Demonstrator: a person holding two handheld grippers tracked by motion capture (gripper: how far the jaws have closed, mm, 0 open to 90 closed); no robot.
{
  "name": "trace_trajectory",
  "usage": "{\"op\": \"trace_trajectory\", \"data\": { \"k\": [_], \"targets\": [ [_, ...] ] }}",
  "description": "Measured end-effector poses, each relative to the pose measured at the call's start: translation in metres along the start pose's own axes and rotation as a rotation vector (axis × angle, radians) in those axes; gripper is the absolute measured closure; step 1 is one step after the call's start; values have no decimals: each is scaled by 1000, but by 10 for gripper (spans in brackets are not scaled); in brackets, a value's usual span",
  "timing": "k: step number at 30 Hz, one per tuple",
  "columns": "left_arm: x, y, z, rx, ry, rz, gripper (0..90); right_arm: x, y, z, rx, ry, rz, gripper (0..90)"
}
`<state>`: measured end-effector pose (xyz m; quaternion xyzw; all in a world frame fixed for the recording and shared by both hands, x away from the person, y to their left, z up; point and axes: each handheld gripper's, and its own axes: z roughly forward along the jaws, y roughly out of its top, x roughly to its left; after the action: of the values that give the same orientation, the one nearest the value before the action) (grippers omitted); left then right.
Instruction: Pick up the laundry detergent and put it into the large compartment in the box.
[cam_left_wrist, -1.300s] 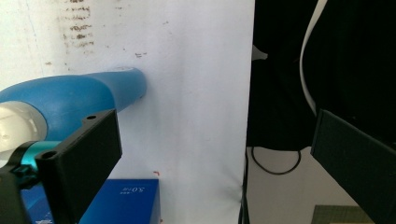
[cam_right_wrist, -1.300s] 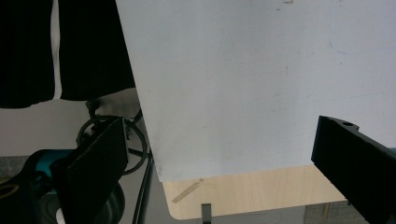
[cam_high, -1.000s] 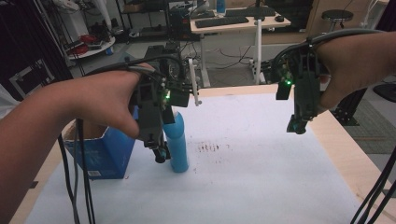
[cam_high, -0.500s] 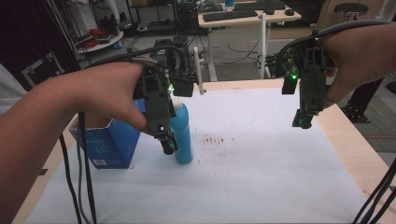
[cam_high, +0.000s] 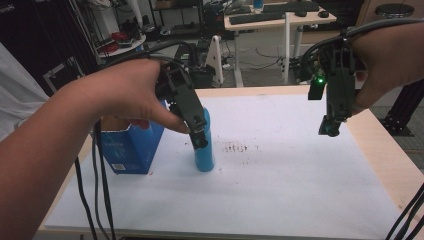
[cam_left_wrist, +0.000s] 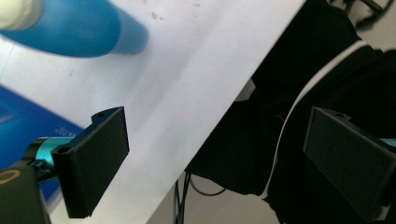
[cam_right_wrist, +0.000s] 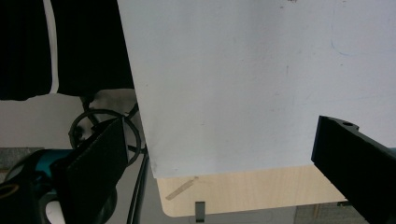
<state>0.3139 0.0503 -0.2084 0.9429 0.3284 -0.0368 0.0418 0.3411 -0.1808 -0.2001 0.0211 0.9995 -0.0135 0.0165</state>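
With the left gripper (cam_high: 199, 142) wide open and empty just in front of the upright blue bottle (cam_high: 205, 150), centre the bottle's body between the jaws before closing, keeping the right gripper (cam_high: 330, 131), equally wide, raised clear.

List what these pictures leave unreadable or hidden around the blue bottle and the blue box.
- Blue bottle: in the high view the left gripper covers its top; in the left gripper view the frame edge cuts it off.
- Blue box: in the high view the left hand hides its opening, so contents cannot be told; its print is too small to read.
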Motion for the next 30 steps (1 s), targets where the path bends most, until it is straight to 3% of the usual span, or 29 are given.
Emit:
{"op": "trace_trajectory", "data": {
  "k": [5, 7, 8, 9, 10, 11, 13, 19, 24, 30],
  "targets": [
    [5, 3, -3, -13, 11, -109, 66, 0, 0, -3, -3, 0, -6, 30],
    [7, 4, -4, -19, 19, -127, 66, 0, 0, -3, -3, 2, -5, 30],
    [11, 7, -4, -28, 18, -179, 66, 0, 1, -3, -3, 2, -7, 30],
    [11, 7, -4, -28, 18, -179, 66, 0, 1, -3, -3, 2, -7, 30],
    [16, 10, -2, -21, 23, -217, 66, 0, 1, -3, -1, 1, -6, 30],
    [17, 12, 0, -17, 29, -220, 66, 0, 1, -3, 0, 4, -1, 30],
    [22, 14, 4, 11, 22, -242, 66, -1, 1, -3, -1, 5, 0, 30],
    [34, 23, 12, 14, 19, -362, 66, -4, 1, -3, 3, 6, -3, 30],
    [43, 30, 12, -12, 14, -473, 66, -4, 1, -3, -2, 11, -10, 30],
    [50, 37, 15, -18, 66, -619, 66, -4, 1, -4, -3, 10, -14, 29]
  ]
}}
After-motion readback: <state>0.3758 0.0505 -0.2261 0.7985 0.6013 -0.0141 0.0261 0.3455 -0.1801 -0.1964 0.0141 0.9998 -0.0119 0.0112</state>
